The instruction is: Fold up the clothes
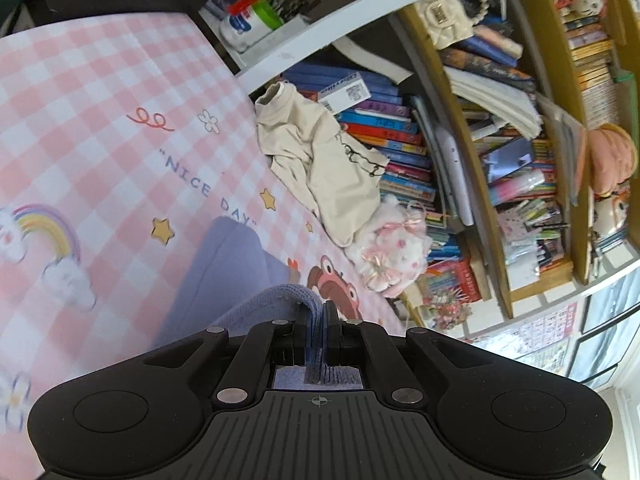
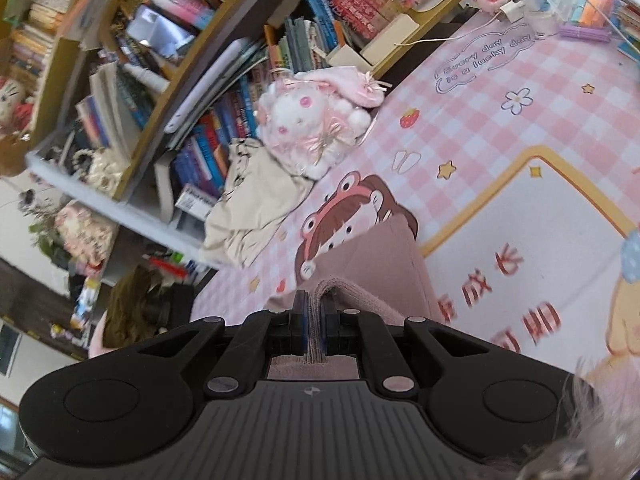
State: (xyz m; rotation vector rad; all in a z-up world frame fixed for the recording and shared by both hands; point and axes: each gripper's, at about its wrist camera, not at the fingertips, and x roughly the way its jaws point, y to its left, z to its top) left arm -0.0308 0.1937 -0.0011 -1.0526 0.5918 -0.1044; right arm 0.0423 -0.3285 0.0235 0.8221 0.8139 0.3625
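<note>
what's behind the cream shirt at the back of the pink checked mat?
Behind the crumpled cream turtleneck shirt stands a row of colourful upright books on the lower shelf, with a white boxed item above its collar. The shirt covers the lower parts of the nearest books.

Pink checked mat (image 1: 100, 92): "NICE DAY" in blue caps, left wrist view. Same mat (image 2: 500, 128), right wrist view: cloud outline w/ "Every day is a lucky day". Red Chinese chars on mat's white panel (image 2: 532, 216), blurred; one reads 长. Book spines, white box label on shelf (image 1: 348, 92): print too small to read.
</note>
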